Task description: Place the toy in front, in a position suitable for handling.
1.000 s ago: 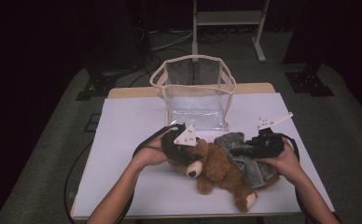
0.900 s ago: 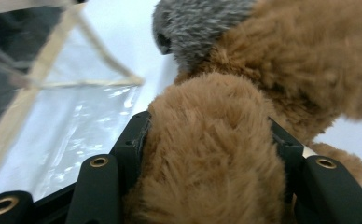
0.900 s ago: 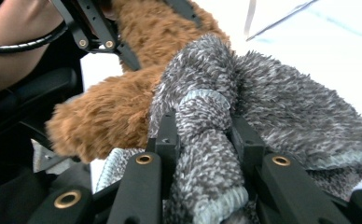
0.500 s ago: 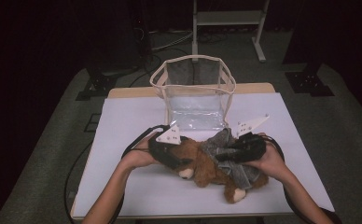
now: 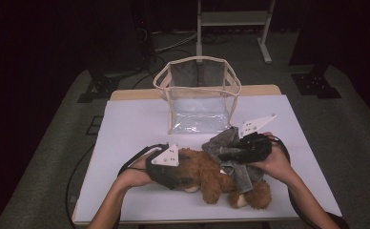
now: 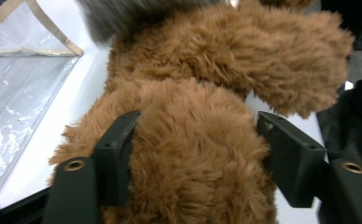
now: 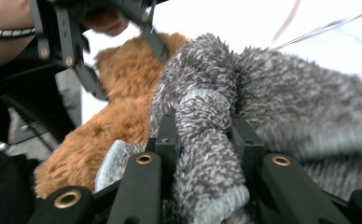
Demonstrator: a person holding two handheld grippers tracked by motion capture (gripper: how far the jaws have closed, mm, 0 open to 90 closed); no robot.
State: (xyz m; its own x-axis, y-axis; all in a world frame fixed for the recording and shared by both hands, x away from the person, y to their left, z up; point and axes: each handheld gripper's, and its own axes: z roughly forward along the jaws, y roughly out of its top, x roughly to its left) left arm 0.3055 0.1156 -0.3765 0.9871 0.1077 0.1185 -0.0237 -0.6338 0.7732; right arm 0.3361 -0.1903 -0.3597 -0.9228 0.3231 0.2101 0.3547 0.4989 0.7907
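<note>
The bear (image 5: 211,174), brown and furry, lies on its side on the white table (image 5: 135,124), toward the near edge and a little right of the middle, with a grey knit garment (image 5: 231,152) partly on its body. The left gripper (image 5: 173,169) is at the bear's head end; in the left gripper view its jaws stand part open on either side of a thick roll of brown fur (image 6: 193,154), having just closed a little, and the fur fills the gap and bulges against both inner faces, so they press on the bear. The right gripper (image 5: 231,153) comes in from the right over the bear's middle; in the right gripper view its jaws are nearly together and pinch a bunched fold of the garment (image 7: 207,140), with the bear's fur (image 7: 114,121) behind and to the left. A clear bag (image 5: 200,98) with a cream trimmed rim stands upright and open at the top, just behind the bear and near the far edge of the table, its front wall close to the right gripper's grey plate (image 5: 254,125). The bear's feet reach close to the near edge, with a thin strip of table left there. To the left of the left hand (image 5: 135,174) the table is bare and wide, and a narrower bare strip runs along the right edge. No writing or label can be read on the bag, the bear or the garment
</note>
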